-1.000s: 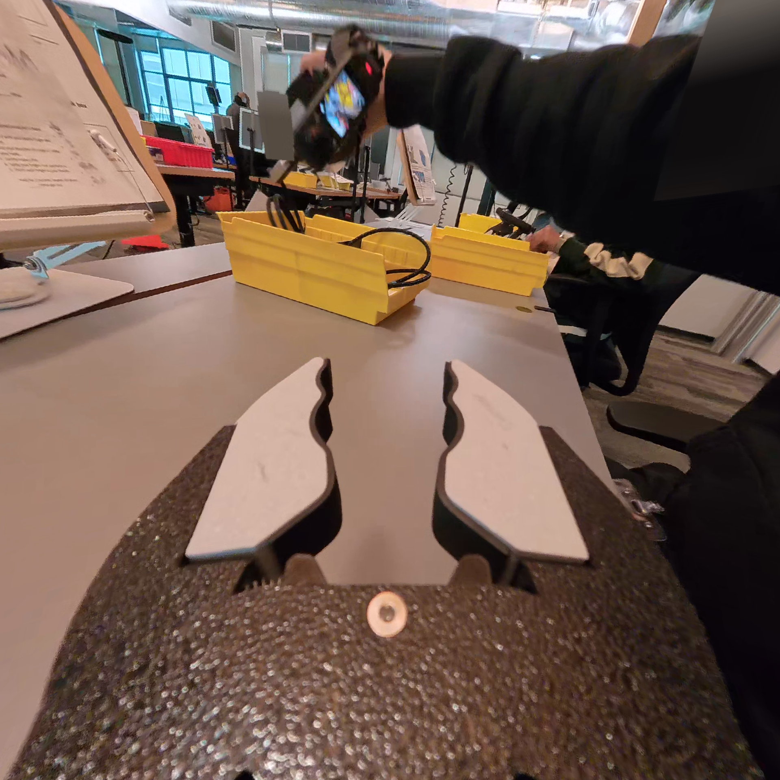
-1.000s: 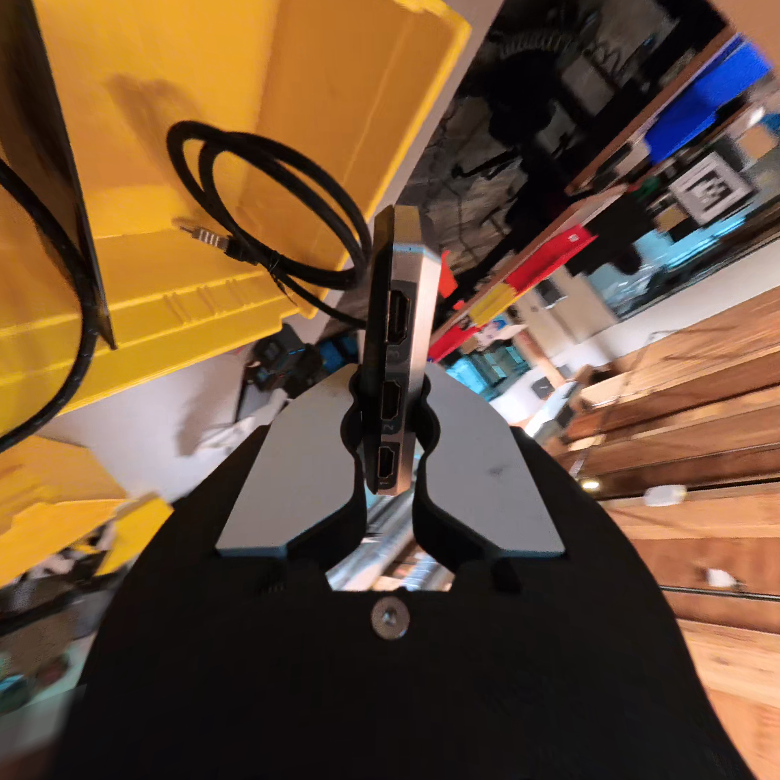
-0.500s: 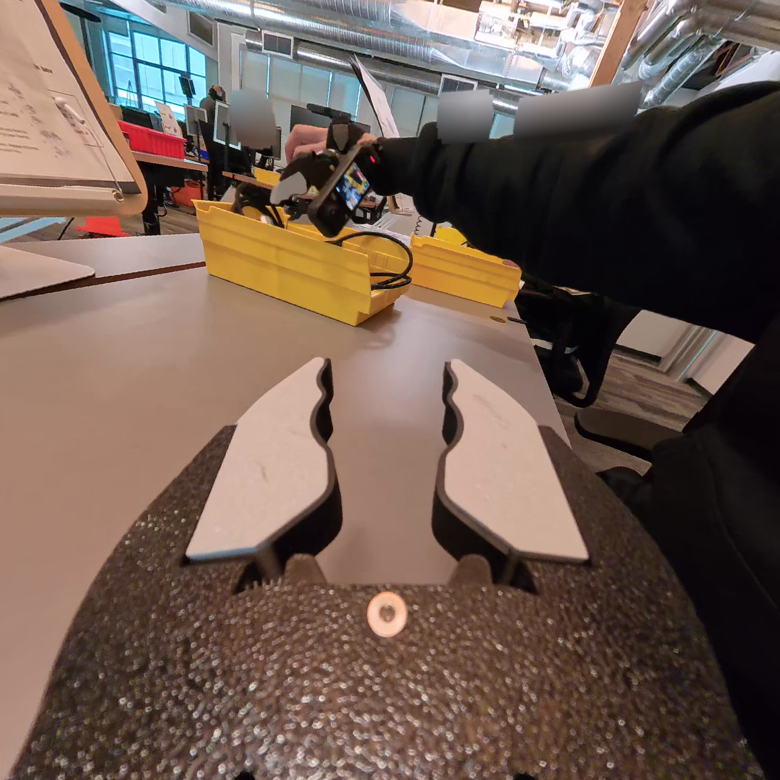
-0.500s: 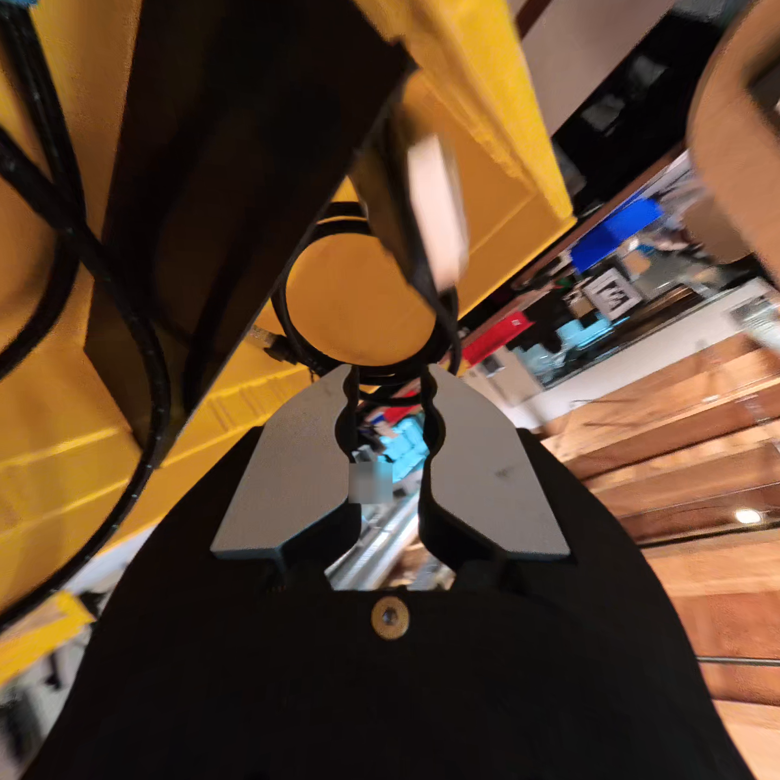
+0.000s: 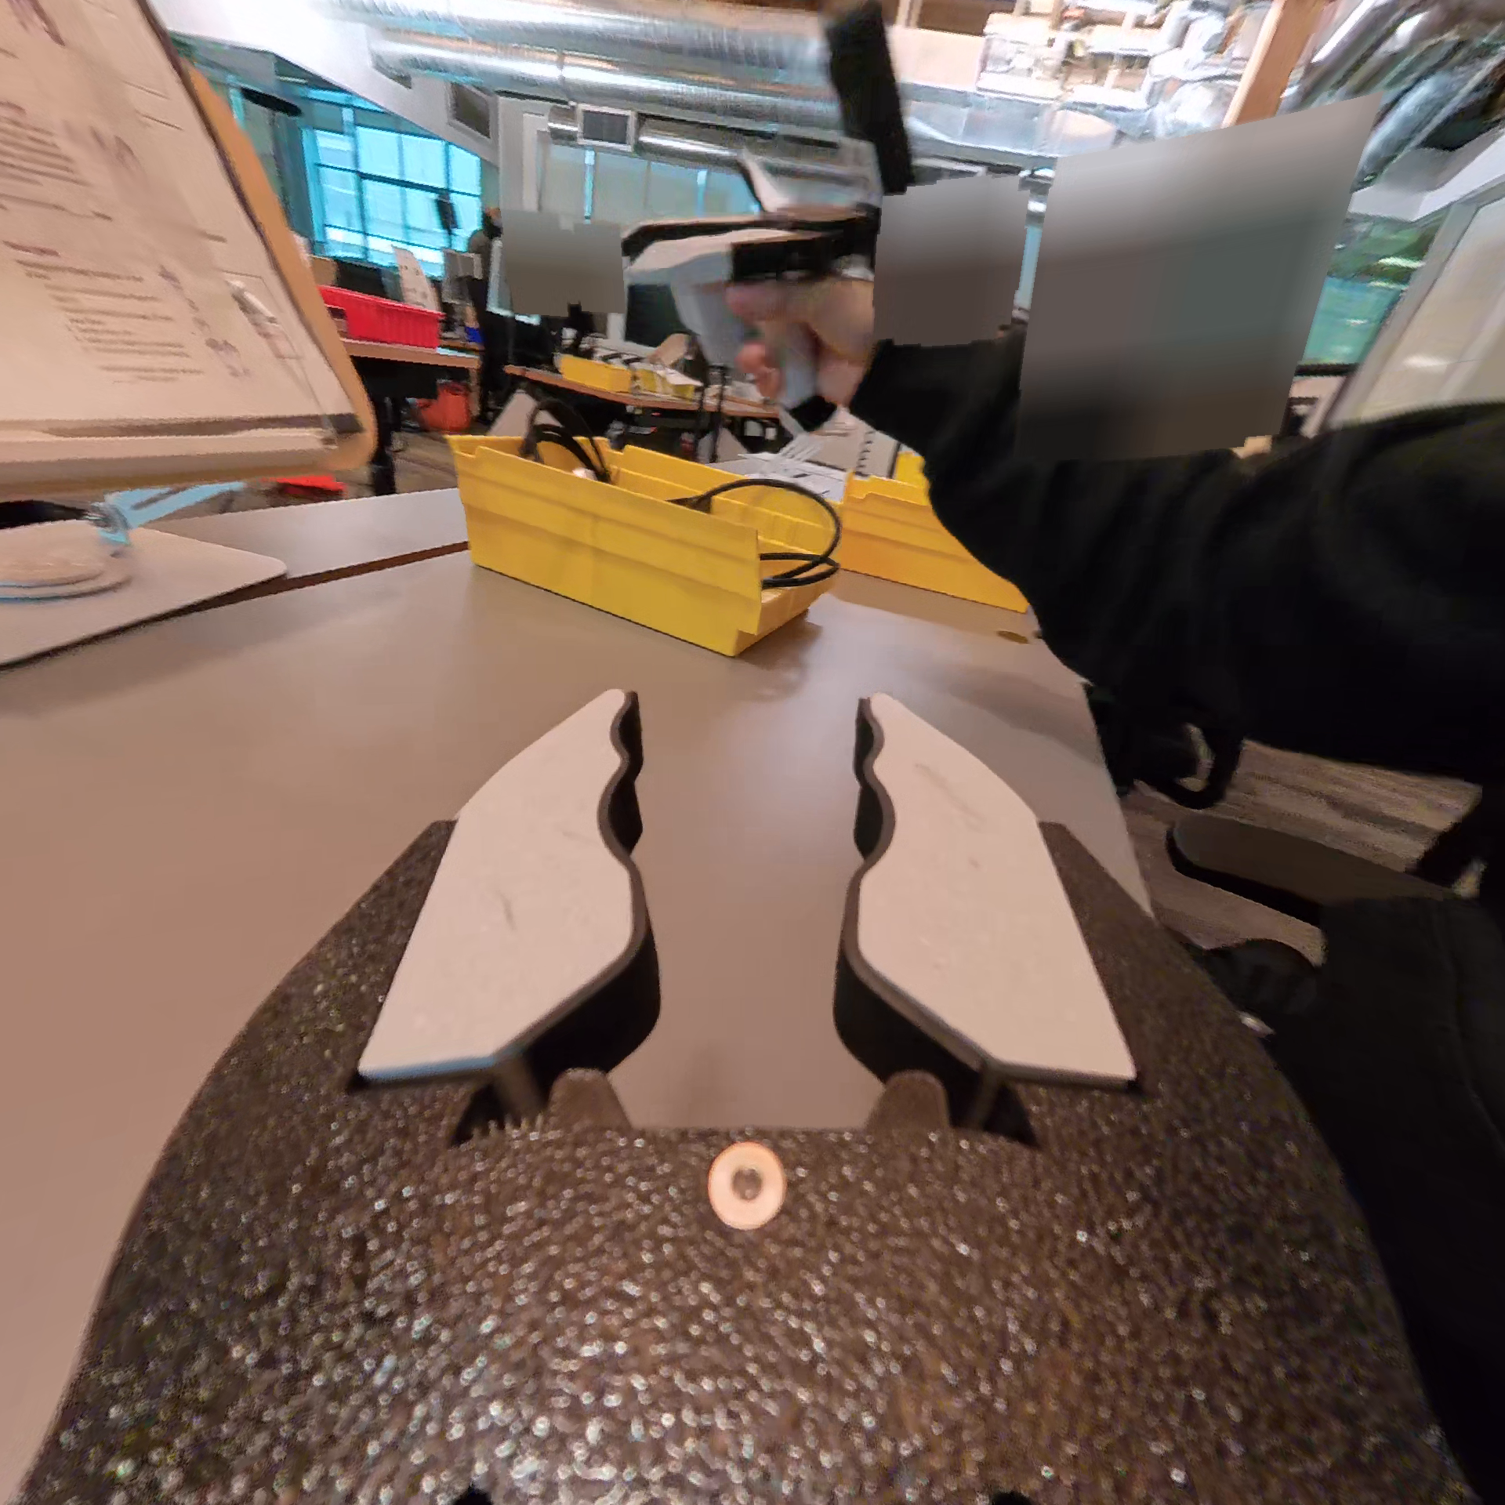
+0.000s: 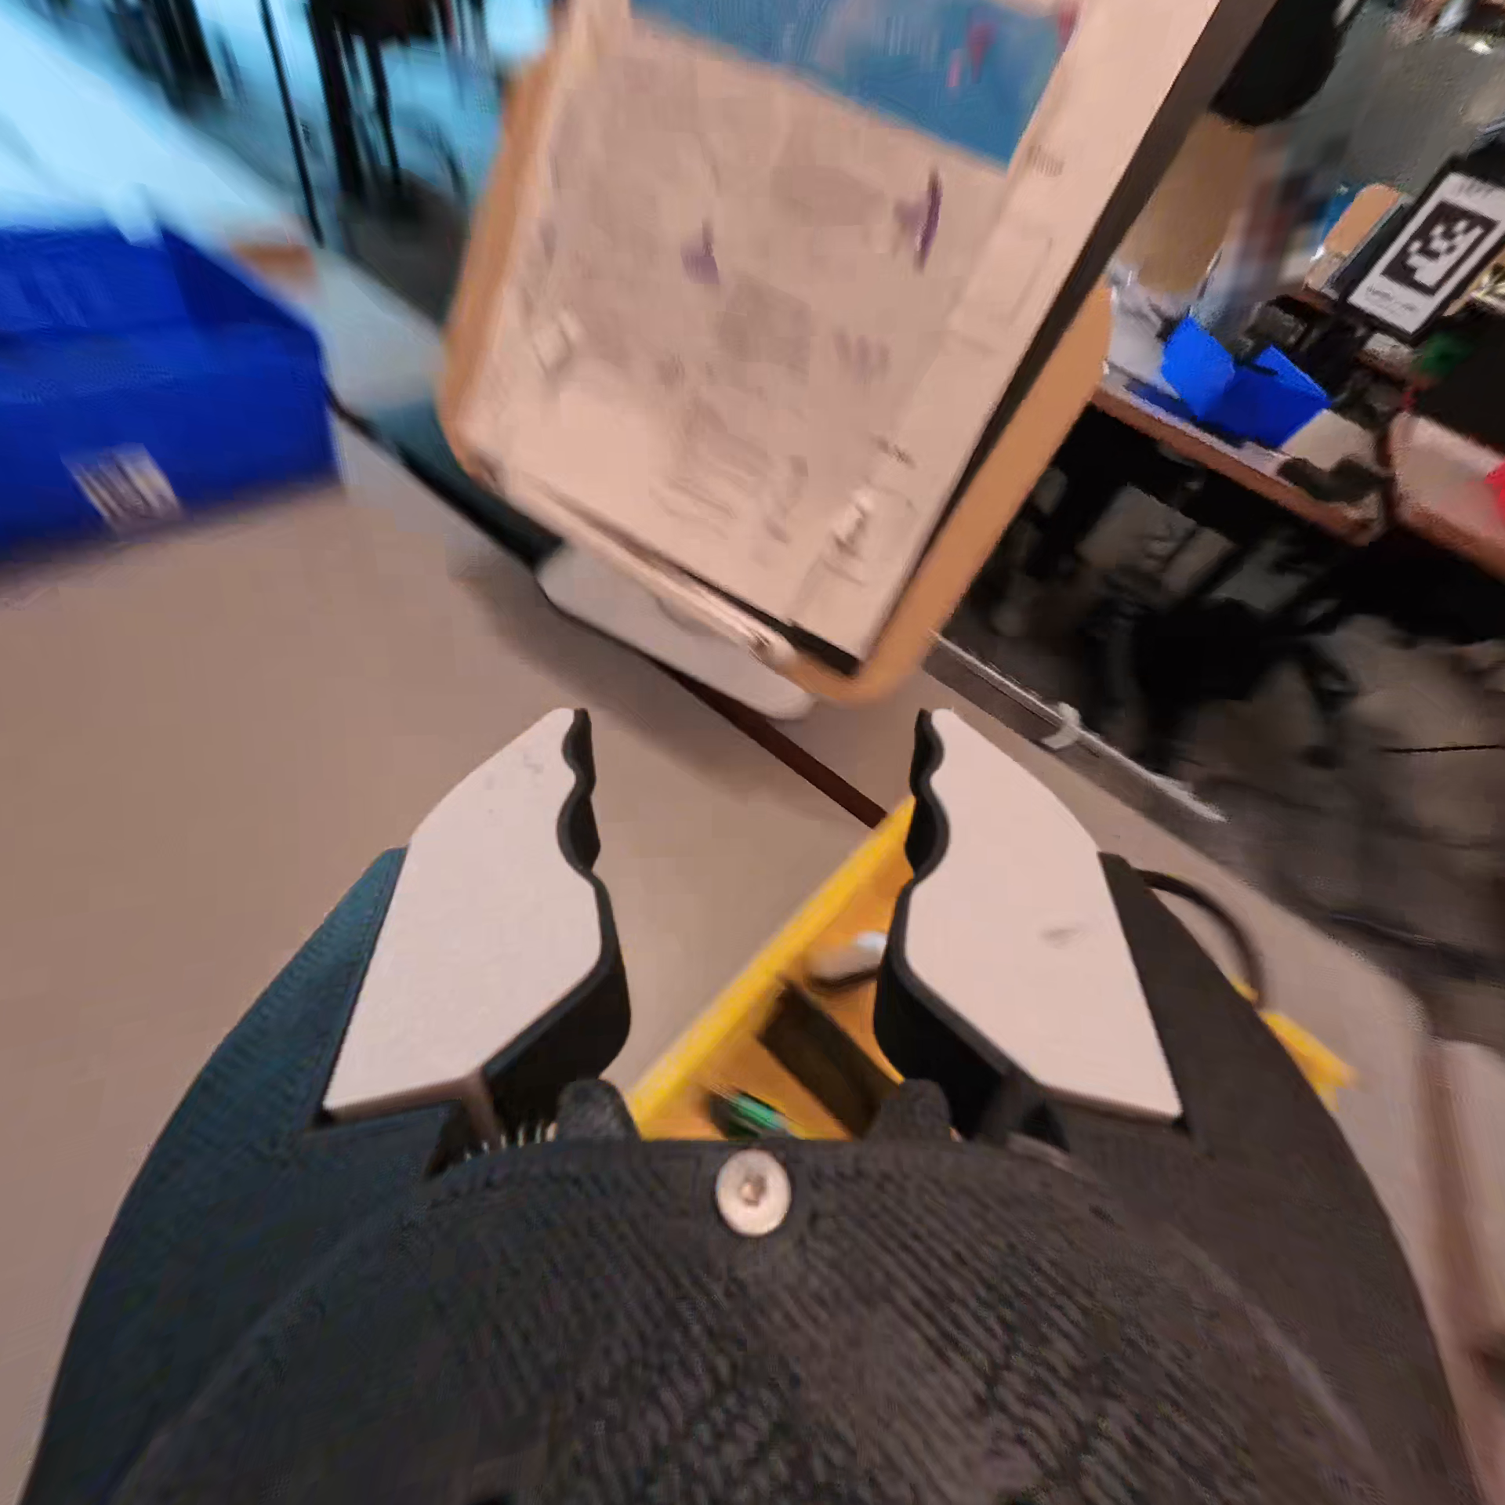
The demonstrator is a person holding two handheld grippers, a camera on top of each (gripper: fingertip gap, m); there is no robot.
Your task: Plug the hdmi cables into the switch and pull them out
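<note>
Left gripper [image 5: 745,822]: closest to me, low over the grey table [image 5: 244,814], fingers spread with only bare tabletop between them. It looks the same as a second ago: idle, nothing in it.

Right gripper [image 6: 749,822]: this is what changed. A second ago it pinched the switch by its edge, ports showing; half a second ago the switch was slipping out over the bin. Now its jaws stand wide apart and empty, and the view is smeared with motion. In the left wrist view it is lifted high above the far end of the table, held in a hand [image 5: 802,334].

Yellow bin [image 5: 643,537]: well beyond the left gripper, open end facing this way. In the right wrist view it lies right under the spread fingers.

Hdmi cables [image 5: 802,529]: black loops coiled in the bin, one hanging over the open end. None looks plugged into anything.

Switch: I cannot pick it out now; a pale blurred object [image 6: 847,957] in a bin compartment might be it. I judge it was dropped there.

Clipboard stand [image 5: 146,269]: upright at the left, papers on it.

Meaning for the task: with both tools empty and cables loose, this reads as the put-away end.
</note>
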